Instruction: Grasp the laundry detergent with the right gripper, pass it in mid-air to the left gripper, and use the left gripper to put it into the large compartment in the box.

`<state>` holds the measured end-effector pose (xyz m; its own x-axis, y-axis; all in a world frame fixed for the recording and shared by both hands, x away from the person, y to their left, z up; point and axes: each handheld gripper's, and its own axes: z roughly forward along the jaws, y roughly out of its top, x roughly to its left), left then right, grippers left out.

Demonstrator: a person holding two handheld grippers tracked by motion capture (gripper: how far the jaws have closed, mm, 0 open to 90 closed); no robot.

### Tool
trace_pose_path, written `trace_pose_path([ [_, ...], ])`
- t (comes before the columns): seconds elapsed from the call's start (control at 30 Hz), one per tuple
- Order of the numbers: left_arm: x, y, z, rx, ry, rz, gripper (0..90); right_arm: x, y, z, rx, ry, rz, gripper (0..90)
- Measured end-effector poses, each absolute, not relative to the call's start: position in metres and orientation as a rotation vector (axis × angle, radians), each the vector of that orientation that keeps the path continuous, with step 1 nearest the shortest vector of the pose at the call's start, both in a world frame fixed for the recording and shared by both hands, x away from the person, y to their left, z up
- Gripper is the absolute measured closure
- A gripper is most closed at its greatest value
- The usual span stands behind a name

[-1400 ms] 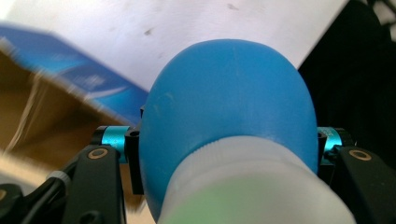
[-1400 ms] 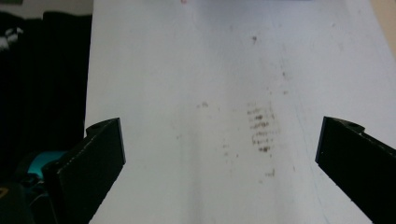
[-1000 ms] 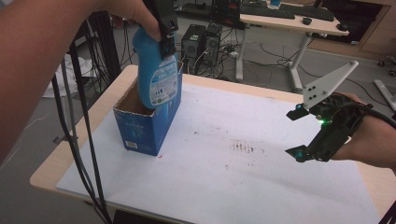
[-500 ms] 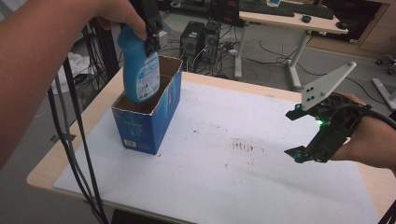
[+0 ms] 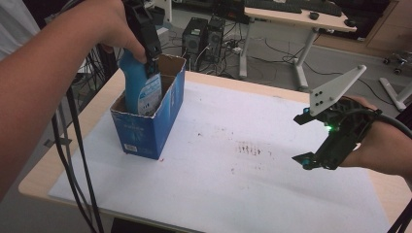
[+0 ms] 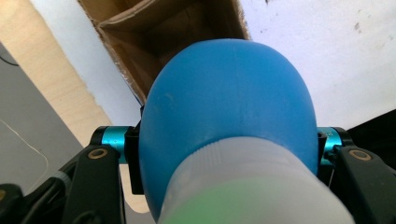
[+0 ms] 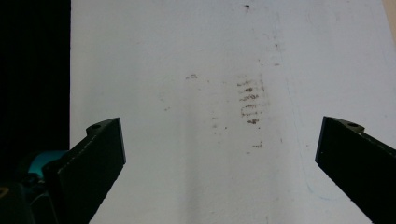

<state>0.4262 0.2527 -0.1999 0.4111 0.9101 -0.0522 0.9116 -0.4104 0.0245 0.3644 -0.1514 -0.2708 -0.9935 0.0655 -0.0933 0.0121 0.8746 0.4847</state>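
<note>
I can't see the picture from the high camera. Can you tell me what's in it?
The left gripper holds a blue bottle partly down inside an open blue cardboard box on a white table. The right gripper hovers open over the table's right side, holding nothing.

Bottle (image 5: 141, 90) in box's (image 5: 150, 128) near compartment, box on sheet (image 5: 233, 170) at table's (image 5: 41, 177) left

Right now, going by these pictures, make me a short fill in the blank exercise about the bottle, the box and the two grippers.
1. The left gripper is shut on a ____ bottle.
2. The bottle's lower end is inside the blue cardboard ____.
3. The right gripper hangs above the white sheet with its jaws ____.

Missing words: blue; box; open
</note>
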Motion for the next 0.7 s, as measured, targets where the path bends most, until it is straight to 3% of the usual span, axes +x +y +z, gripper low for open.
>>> trace_pose_path([
  [0.7, 0.435, 0.254, -0.278, 2.808, 1.354, -0.084, 39.3, 0.365, -0.149, -0.279, 0.069, 2.961, 0.719, 0.8],
])
